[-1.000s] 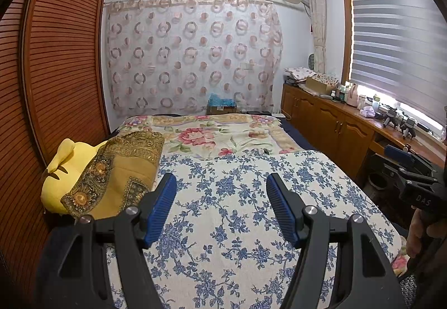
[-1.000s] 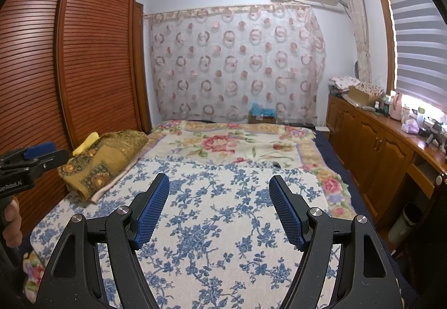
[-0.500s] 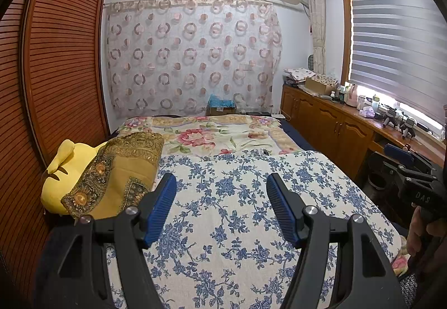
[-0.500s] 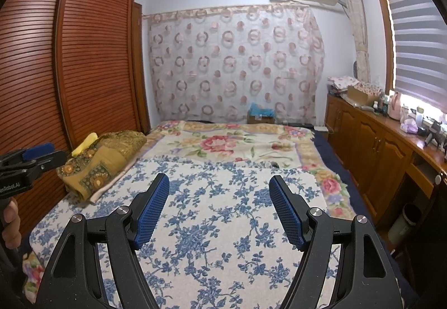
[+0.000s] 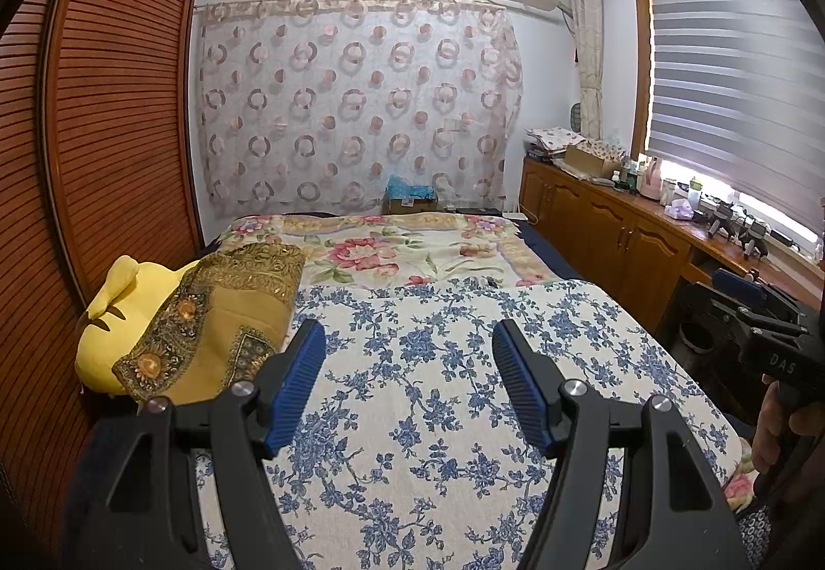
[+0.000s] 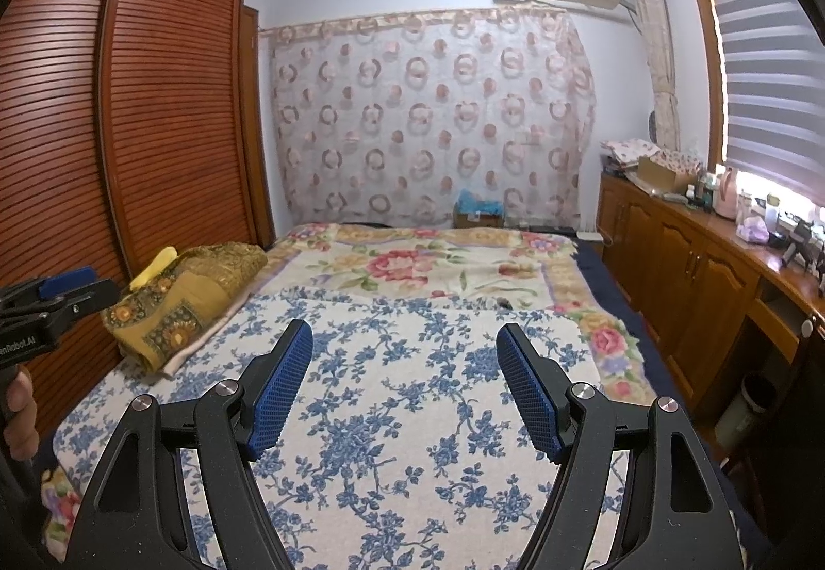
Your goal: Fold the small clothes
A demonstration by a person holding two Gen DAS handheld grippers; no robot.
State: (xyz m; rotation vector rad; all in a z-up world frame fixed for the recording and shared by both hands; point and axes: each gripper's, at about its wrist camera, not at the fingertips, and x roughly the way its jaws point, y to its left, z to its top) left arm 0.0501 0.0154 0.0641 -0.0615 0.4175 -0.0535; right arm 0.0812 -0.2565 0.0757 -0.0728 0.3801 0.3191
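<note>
Bedroom scene, both wrist views. The bed, spread with a cream quilt printed in blue flowers [image 5: 438,389] over a pink-rose floral blanket [image 5: 392,250], fills the lower half of each frame; a louvred reddish-brown wooden wardrobe [image 5: 113,116] occupies the left, a sheer curtain with ring motifs [image 5: 356,106] the centre back, and a long wooden sideboard [image 5: 619,234] under the blinds the right. At left of the bed lies an ochre, gold-patterned folded cloth [image 5: 227,312] draped on a yellow plush toy [image 5: 124,307].

Compared with the views one second earlier, almost nothing has moved: framing and finger spacing are unchanged, so folding has evidently not begun.

No small garment can be identified on the quilt; the item to be folded is out of view or not yet laid out.

The left gripper [image 5: 407,384] and right gripper [image 6: 405,384] both hover level above the near end of the bed, pointing at the far wall, blue ribbed pads spread wide and holding nothing. Each is visible at the other view's edge.
</note>
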